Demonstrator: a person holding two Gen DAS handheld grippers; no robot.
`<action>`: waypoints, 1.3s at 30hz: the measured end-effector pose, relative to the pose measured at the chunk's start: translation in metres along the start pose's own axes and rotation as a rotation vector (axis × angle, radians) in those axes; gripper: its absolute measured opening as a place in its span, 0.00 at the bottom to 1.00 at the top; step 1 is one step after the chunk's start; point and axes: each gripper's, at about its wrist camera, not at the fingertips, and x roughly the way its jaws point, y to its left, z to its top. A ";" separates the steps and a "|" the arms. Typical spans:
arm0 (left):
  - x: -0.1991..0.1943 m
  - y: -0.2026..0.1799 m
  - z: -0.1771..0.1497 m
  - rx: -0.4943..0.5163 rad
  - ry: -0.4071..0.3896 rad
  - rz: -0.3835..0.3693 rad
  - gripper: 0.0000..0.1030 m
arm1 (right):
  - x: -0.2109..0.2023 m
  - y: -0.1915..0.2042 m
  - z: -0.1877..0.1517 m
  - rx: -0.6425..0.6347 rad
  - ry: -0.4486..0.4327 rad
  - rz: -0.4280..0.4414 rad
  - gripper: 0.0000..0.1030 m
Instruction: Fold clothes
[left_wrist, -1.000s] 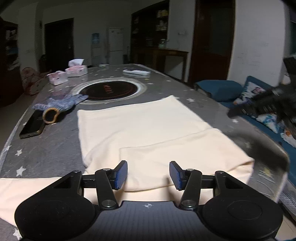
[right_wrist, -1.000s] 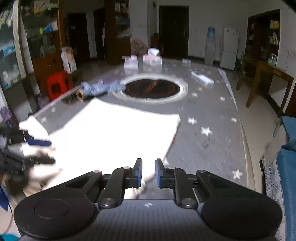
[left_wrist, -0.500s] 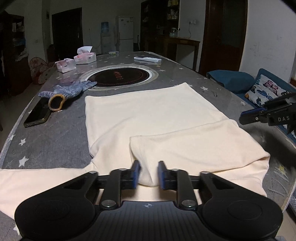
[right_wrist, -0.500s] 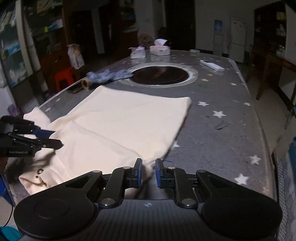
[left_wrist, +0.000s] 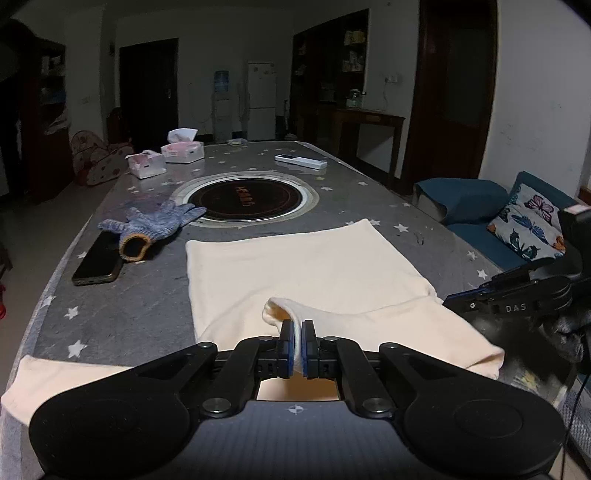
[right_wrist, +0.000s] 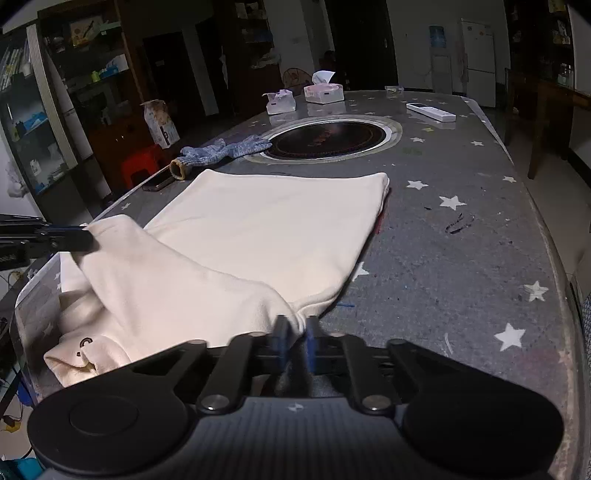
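A cream shirt (left_wrist: 303, 269) lies on the grey star-patterned table (left_wrist: 129, 306), one sleeve folded across its near part. My left gripper (left_wrist: 297, 347) is shut on the folded sleeve's end and lifts it a little. It shows at the left of the right wrist view (right_wrist: 74, 236), pinching the cloth. The shirt also shows in the right wrist view (right_wrist: 266, 225). My right gripper (right_wrist: 295, 345) is shut on the shirt's near right edge, blurred; it appears at the right of the left wrist view (left_wrist: 458, 301).
A blue knit glove (left_wrist: 155, 225) and a black phone (left_wrist: 98, 264) lie left of the shirt. A round black hotplate (left_wrist: 243, 197) sits mid-table, with two tissue boxes (left_wrist: 183, 149) and a white remote (left_wrist: 301, 161) beyond. A blue sofa with a butterfly cushion (left_wrist: 528, 225) stands to the right.
My left gripper went from open to shut on the sleeve end and raised it. My right gripper moved in and took hold of the shirt's near right edge.
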 end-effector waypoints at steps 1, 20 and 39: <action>-0.001 0.001 0.000 -0.008 0.001 -0.002 0.04 | 0.000 0.001 0.000 -0.002 -0.007 -0.011 0.02; 0.019 0.020 -0.028 0.017 0.128 0.067 0.06 | 0.003 0.031 -0.001 -0.123 0.005 -0.020 0.04; 0.027 0.001 -0.038 0.015 0.120 -0.041 0.13 | -0.026 0.054 -0.017 -0.235 0.049 -0.008 0.09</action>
